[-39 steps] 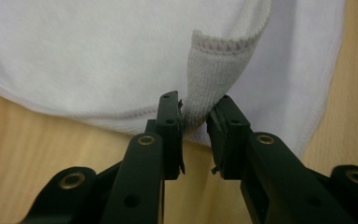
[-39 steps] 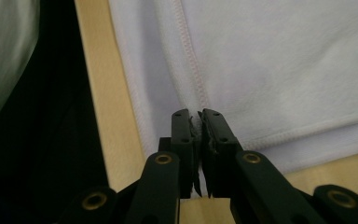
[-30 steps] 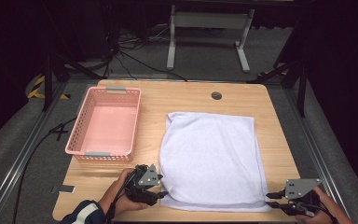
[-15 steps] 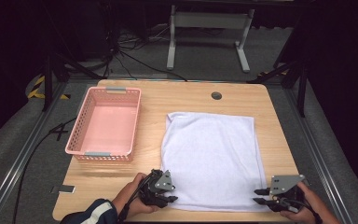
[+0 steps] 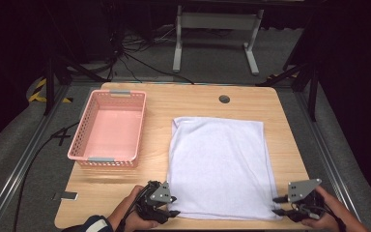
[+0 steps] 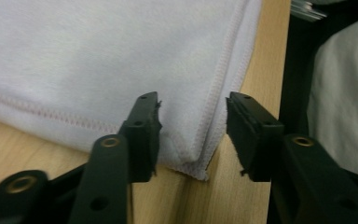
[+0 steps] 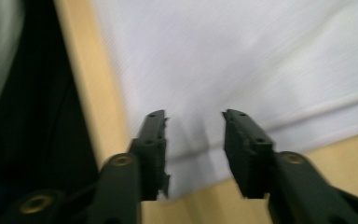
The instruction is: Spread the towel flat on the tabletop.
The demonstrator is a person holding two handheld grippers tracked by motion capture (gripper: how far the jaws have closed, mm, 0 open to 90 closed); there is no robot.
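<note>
Resting low at the surface's (image 5: 193, 99) near edge, your left claw (image 5: 174, 206) and right claw (image 5: 276, 206) gape at towel (image 5: 220, 164) corners; basket (image 5: 110, 128) sits left, clear.

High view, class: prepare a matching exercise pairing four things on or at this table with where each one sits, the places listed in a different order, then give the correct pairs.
Things:
1. pink basket
2. white towel
3. left gripper
4. round hole

Places:
A. at the towel's near left corner
B. far side of the table, behind the towel
C. left part of the table
D. spread flat, right of the basket

Pairs: 1-C, 2-D, 3-A, 4-B
</note>
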